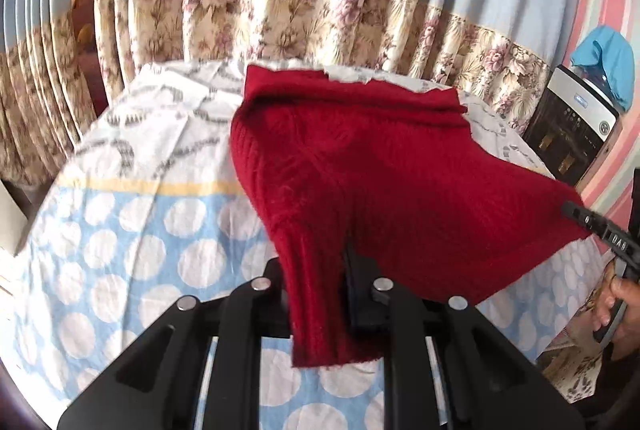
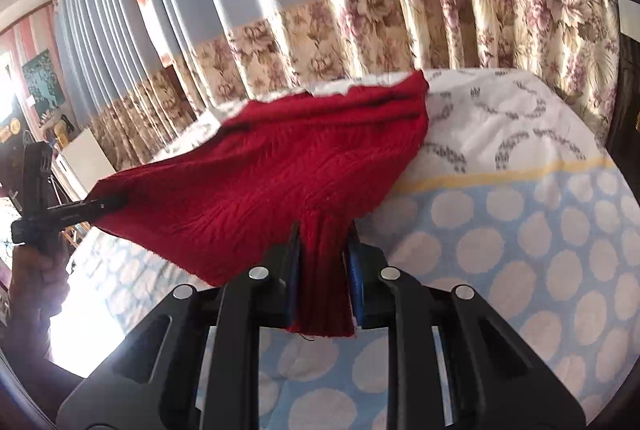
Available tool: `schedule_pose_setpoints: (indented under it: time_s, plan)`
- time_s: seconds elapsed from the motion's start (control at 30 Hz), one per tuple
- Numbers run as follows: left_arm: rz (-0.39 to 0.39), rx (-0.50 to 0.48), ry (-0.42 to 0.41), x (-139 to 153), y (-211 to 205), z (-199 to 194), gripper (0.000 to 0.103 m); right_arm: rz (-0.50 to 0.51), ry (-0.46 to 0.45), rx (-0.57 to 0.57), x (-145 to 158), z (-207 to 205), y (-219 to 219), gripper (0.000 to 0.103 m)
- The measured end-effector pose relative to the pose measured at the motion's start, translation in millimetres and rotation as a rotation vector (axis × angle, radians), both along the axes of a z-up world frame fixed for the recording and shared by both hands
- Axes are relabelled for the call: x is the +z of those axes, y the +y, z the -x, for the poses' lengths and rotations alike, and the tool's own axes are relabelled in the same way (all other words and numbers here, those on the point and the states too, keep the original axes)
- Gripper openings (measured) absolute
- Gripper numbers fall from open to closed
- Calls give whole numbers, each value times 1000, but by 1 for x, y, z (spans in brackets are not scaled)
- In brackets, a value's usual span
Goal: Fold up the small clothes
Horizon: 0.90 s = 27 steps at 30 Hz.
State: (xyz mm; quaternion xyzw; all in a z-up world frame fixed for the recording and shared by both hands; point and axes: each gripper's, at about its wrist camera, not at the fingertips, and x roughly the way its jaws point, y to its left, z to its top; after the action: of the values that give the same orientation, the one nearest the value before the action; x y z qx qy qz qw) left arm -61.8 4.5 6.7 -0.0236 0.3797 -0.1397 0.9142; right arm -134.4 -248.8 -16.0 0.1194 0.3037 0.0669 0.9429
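Note:
A small dark red knit garment [image 1: 360,166] is stretched in the air over the bed, its far edge resting on the sheet. My left gripper [image 1: 320,270] is shut on its ribbed near corner, which hangs down between the fingers. My right gripper [image 2: 324,250] is shut on the other ribbed corner of the garment [image 2: 280,174]. The right gripper also shows at the right of the left wrist view [image 1: 576,214], clamped on the cloth. The left gripper shows at the left of the right wrist view [image 2: 104,206], clamped on the cloth.
The bed is covered by a sheet [image 1: 120,230] with white dots on blue near me and a white patterned part farther off. Blue and floral curtains [image 1: 320,18] hang behind. A water dispenser [image 1: 576,118] stands at the right. A hand [image 1: 616,306] holds the right gripper.

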Motion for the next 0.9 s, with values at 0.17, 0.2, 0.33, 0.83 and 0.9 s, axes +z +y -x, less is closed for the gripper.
schedule_pose_setpoints:
  time_s: [0.17,0.2,0.33,0.83,0.9]
  plan:
    - [31,2,-21,18,0,-30,17,-5,-50,9,25,-23,-8,21]
    - [31,2,-22,21,1,-38,17,-6,-52,8,29,-32,-11,21]
    - [17,22,-54,36,2,-79,18,-11,-61,4,43,-66,-18,21]
    - [-13,103,-32,29,-12,-267,18,-28,-14,-89,41,-235,-59,21]
    - [-64,123,-32,21,-19,-292,20,-17,9,-103,36,-262,-65,21]
